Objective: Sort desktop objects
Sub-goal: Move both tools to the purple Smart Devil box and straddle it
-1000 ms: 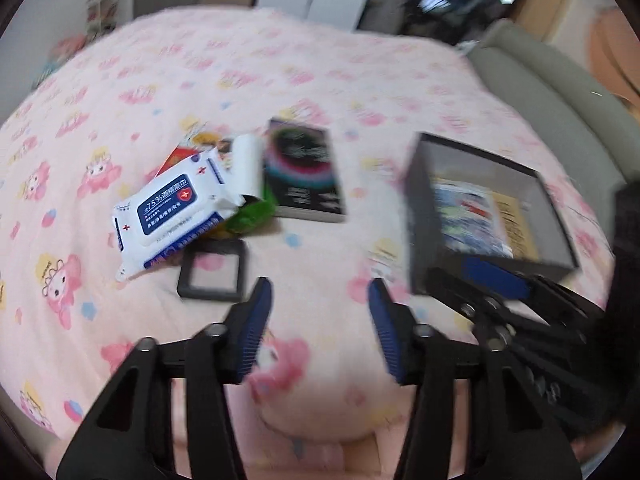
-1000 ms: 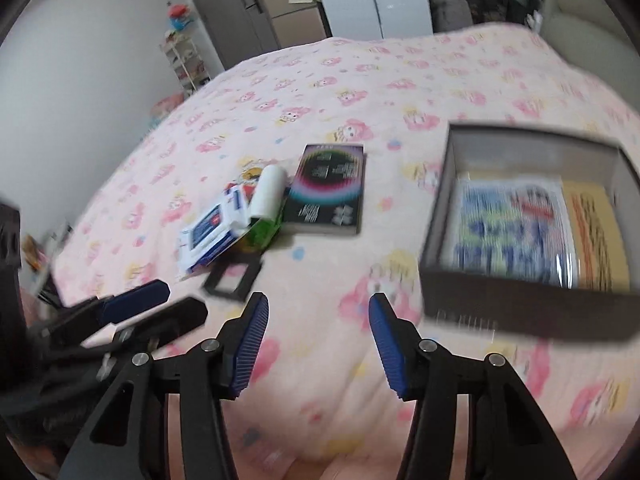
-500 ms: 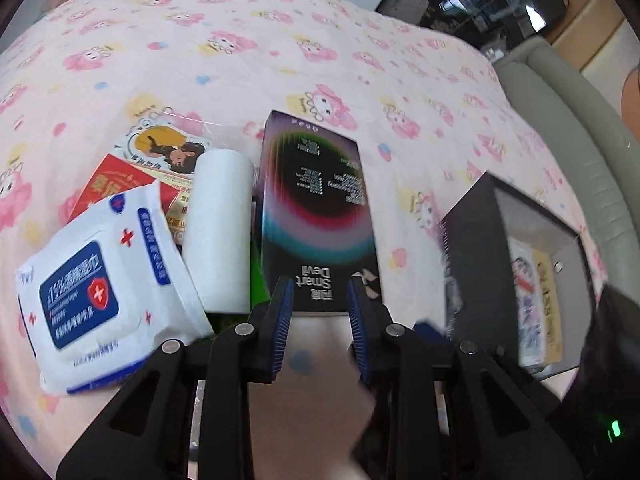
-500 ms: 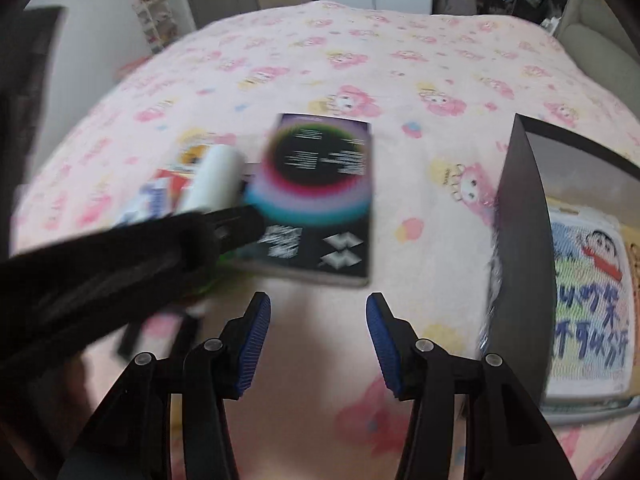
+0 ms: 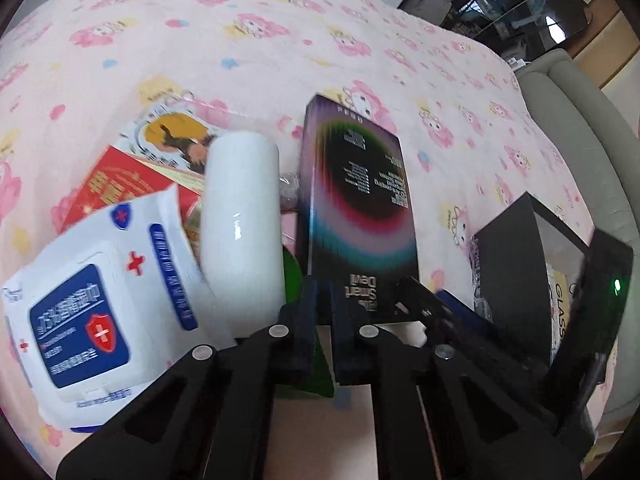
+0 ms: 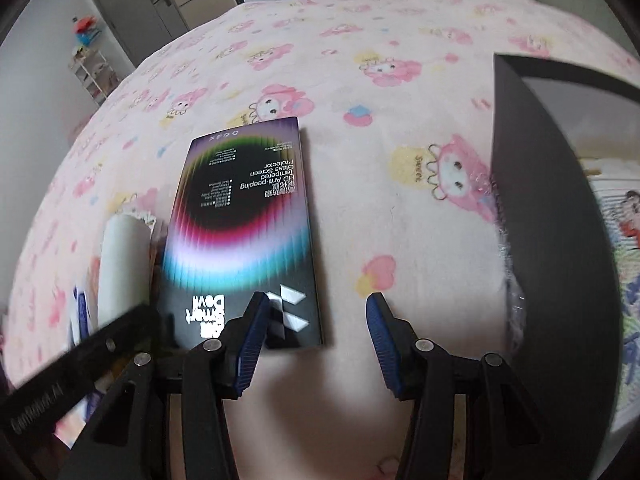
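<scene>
1. On the pink blanket [image 6: 400, 240] with the cartoon animals lies a flat dark box [image 6: 244, 240] with a rainbow ring on it.
2. Your left gripper [image 5: 325, 300] sits at the near, short end of that dark box. Its jaws have just been closing, and now they are squeezed together with almost no gap.
3. You cannot tell if the left jaws pinch the edge of the dark box or only touch it, because the tips hide that spot.
4. Your right gripper [image 6: 314, 320] hangs over the near right corner of the same box. Its blue fingers [image 6: 252, 332] stand apart and hold nothing. One finger is over the box corner, the other is over bare blanket.
5. Just left of the dark box lies a white roll [image 5: 240, 232], touching or almost touching it.
6. Left of the roll is a white pack of wipes [image 5: 92, 312] with a blue label and red crosses.
7. Under the wipes and the roll peek a red packet [image 5: 116, 184] and a card with a yellow circle [image 5: 172, 136].
8. Off to the right stands an open black bin [image 6: 548, 216] with printed packs inside.
</scene>
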A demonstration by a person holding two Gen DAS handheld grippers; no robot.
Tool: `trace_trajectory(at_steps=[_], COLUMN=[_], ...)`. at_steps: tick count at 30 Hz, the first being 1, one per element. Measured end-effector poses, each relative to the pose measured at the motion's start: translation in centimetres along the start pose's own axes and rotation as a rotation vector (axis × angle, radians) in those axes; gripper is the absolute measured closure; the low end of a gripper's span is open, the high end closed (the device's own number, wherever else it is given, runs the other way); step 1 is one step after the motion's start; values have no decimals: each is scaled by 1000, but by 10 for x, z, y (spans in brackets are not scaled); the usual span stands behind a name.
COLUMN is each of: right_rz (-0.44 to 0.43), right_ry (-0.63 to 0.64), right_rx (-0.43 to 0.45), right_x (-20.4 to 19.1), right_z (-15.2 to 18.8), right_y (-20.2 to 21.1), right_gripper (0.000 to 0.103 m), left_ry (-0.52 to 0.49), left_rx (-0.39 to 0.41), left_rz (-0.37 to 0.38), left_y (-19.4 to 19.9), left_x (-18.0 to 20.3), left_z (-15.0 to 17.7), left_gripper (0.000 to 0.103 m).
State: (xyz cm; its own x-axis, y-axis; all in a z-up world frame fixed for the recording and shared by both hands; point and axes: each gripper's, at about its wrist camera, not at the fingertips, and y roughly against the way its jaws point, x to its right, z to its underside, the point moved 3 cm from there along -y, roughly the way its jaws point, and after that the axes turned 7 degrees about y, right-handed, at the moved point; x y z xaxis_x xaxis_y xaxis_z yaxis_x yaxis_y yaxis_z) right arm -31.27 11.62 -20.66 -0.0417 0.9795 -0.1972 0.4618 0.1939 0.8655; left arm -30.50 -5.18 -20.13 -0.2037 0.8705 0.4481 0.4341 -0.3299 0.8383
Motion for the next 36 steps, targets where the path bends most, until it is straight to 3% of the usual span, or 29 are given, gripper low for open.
trace_trajectory(at_steps=[4,7,10,13,17,20,23,28,33,36], right_rz=[-82,-102,-70,-39,31,54,21,-106,-73,-76], right_ry=[-21,31,69,25,-24,-56,-64,-70,-19,-56], right_rx=[-36,-43,-22,0,49,101,54,-18,-9,-3], right_x=[-2,-12,-20,-13,-6,0,5,5,-4,2], right_z=[-3,2,3,2,5,2,-9,-10,-4,-4], right_y=[-9,-9,-4,-1,9,15,0,-14,-6,-8], right_gripper=[56,58,58,58,58,58,58,58,60,59], left_ry=[-2,1,9,16,41,26,-16,-104,-95,-101], left_rx=[6,11,8,5,17,17,25,49,45,52], left_rz=[-40,-56,-44,-34,33,32,1,-66,-57,-48], left_y=[-3,-5,-4,-1,6,0,-5,-12,-10,-9], left_x=[1,-2,-4,-6,-8,-6,0,8,8,9], left_z=[-2,-3,-3,-2,-5,-4,-2,5,6,10], left_gripper=[97,97,97,97,93,92,92,92,85,82])
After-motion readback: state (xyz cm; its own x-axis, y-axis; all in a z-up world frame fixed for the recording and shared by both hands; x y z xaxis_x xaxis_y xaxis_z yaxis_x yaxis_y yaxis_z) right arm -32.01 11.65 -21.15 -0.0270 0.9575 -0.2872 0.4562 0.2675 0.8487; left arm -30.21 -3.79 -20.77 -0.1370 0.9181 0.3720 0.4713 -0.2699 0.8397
